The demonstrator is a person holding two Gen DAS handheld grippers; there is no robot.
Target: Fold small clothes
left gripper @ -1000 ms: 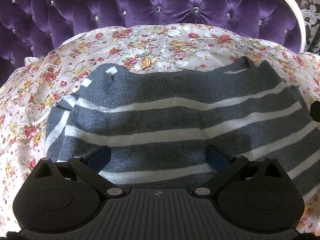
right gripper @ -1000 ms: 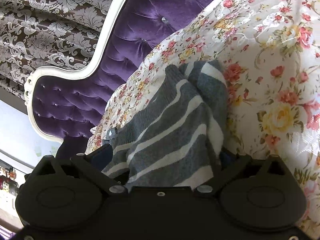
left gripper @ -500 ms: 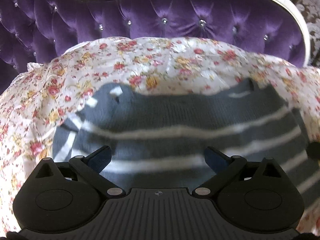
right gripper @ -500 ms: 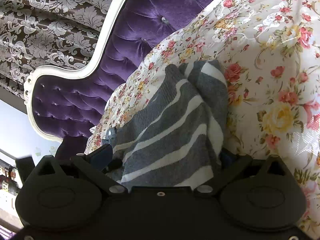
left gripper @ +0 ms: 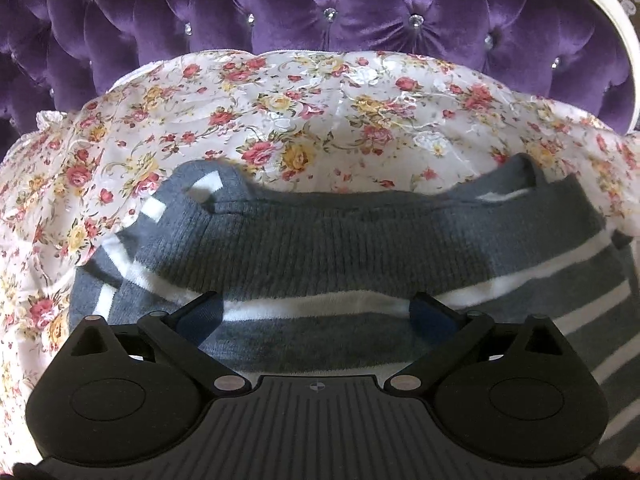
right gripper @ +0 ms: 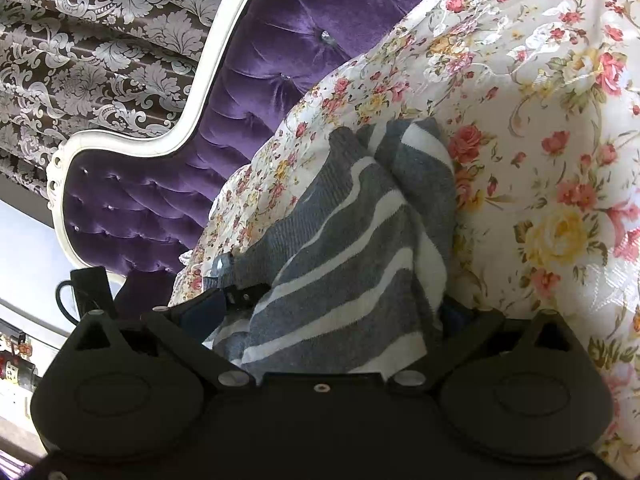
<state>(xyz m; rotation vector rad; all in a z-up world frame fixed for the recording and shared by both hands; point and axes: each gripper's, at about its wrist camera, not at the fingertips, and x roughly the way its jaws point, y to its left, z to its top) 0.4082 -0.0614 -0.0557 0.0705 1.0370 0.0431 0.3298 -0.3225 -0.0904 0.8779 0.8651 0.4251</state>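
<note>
The left gripper (left gripper: 316, 312) is spread wide over the grey-and-white striped knit sweater (left gripper: 360, 248) lying on the floral bedspread (left gripper: 280, 120). The right gripper (right gripper: 332, 312), also spread, has bunched knit between its fingers. Soft, limp and light, it is best pinched at the ribbed hem corners.

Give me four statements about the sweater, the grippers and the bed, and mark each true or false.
1. The sweater is grey with white stripes. True.
2. It lies on a plain blue sheet. False: the bedspread is floral.
3. The left gripper stands open over the sweater. True.
4. The headboard is green leather. False: it is tufted purple velvet.
</note>
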